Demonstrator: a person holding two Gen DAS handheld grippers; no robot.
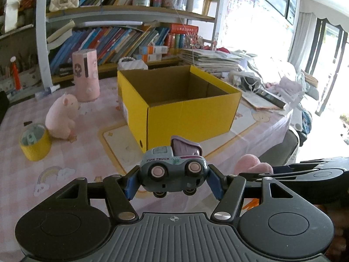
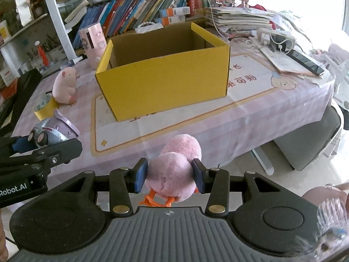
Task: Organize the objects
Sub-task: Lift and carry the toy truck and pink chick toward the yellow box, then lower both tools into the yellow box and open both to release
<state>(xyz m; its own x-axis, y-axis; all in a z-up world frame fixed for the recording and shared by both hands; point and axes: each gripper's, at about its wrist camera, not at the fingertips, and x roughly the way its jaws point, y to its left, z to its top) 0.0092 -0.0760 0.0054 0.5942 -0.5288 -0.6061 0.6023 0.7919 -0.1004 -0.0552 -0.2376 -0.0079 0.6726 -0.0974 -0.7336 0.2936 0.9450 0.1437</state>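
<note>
My left gripper is shut on a grey-blue toy truck with a purple tipper, held above the table's near edge in front of the open yellow cardboard box. My right gripper is shut on a pink plush bird with orange feet, held near the table's front edge before the box. The plush also shows in the left wrist view; the truck shows in the right wrist view. A pink plush pig and a yellow tape roll sit left of the box.
A pink cylinder stands behind the pig. Bookshelves line the back. Stacked papers, a power strip and a phone lie at the table's right. A grey chair stands by the right corner.
</note>
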